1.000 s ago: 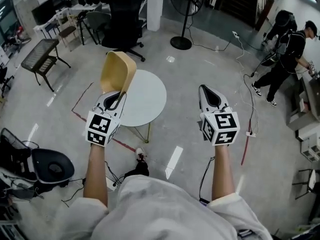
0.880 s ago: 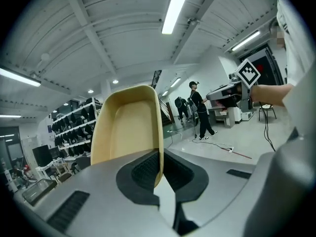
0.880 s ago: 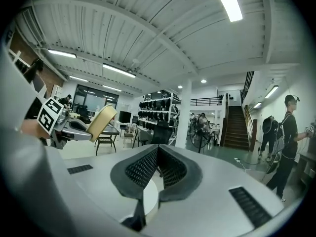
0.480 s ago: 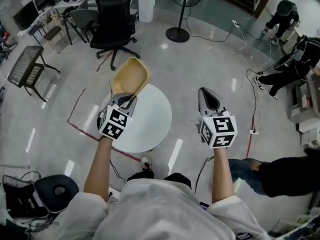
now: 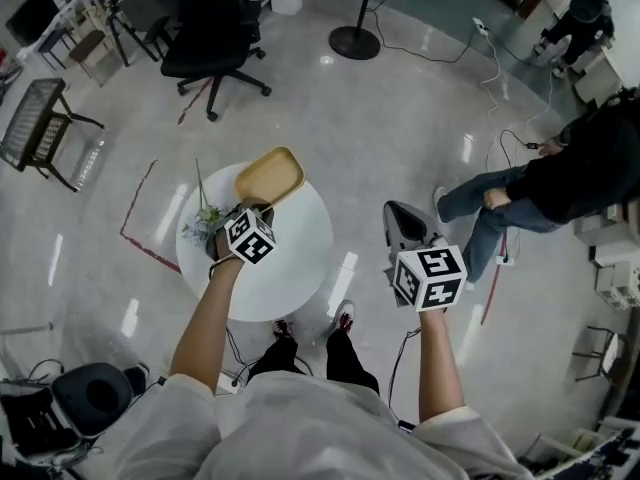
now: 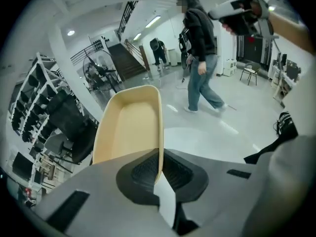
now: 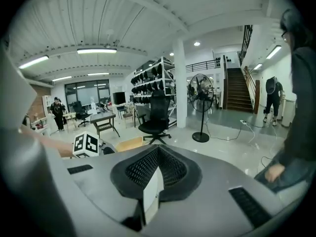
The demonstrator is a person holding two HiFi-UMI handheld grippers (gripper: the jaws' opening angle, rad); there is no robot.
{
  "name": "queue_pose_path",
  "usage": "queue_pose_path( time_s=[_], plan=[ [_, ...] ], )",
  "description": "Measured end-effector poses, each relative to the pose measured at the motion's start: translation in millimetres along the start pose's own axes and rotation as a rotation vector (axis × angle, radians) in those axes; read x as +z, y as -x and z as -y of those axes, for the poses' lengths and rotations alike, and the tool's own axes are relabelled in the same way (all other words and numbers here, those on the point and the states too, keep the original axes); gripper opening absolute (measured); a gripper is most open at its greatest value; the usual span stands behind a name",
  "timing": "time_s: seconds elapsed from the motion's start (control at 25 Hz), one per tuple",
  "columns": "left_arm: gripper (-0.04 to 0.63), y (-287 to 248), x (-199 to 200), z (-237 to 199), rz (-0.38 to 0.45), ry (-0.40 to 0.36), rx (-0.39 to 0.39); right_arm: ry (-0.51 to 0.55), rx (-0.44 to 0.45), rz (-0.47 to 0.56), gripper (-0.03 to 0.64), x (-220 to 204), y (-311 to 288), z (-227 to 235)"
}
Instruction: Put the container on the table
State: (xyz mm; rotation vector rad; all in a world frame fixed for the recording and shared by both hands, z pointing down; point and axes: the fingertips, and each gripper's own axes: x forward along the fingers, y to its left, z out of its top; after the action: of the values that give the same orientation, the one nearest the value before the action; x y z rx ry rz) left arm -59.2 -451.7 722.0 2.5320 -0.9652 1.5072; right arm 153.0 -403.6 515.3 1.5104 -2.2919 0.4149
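Observation:
A tan oblong container hangs over the far edge of the round white table. My left gripper is shut on its near rim. In the left gripper view the container stretches away from the left gripper, its thin wall pinched between the black pads, with the white tabletop below. My right gripper hovers off the table's right side over the floor, shut with nothing in it. Its own view shows the right gripper with pads pressed together, and the container to the left.
A small green plant stands on the table's left edge by my left hand. A person in dark top and jeans walks at the right. A black office chair, a fan stand and floor cables lie beyond.
My left gripper has carried the container forward and down over the table. The right gripper has kept level beside it. A person has walked in from the right.

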Motion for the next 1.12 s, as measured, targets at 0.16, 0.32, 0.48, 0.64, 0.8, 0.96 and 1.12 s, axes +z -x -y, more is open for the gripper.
queue_pose_path(
  time_s=[0.16,0.32,0.48,0.64,0.8,0.96,1.12],
  plan=[
    [0.024,-61.1,-26.6,14.0,-0.089,-0.002,-0.036,0.075,-0.018,-0.052,0.014,-19.1,-18.1,18.6],
    [0.025,-106.9,-44.6,38.0,-0.153,0.027,-0.116,0.120,-0.041,-0.082,0.014,-41.6,-23.9,36.8],
    [0.025,-134.9,-54.2,48.6,-0.204,-0.012,-0.147,0.120,-0.059,-0.121,0.015,-60.8,-28.3,52.0],
    [0.046,-148.8,-56.1,53.7,-0.235,-0.051,-0.165,0.083,-0.057,-0.131,0.015,-69.1,-34.3,59.4],
    [0.106,-138.9,-49.5,46.6,-0.221,-0.007,-0.178,0.100,-0.054,-0.118,0.015,-57.8,-39.5,63.4],
    [0.110,-89.6,-27.7,25.3,-0.139,0.097,-0.174,0.149,-0.047,-0.076,0.015,-16.8,-36.5,59.8],
    [0.067,-13.5,4.3,-23.3,0.015,0.222,-0.046,0.230,-0.039,-0.010,0.015,39.0,-28.2,49.0]
  ],
)
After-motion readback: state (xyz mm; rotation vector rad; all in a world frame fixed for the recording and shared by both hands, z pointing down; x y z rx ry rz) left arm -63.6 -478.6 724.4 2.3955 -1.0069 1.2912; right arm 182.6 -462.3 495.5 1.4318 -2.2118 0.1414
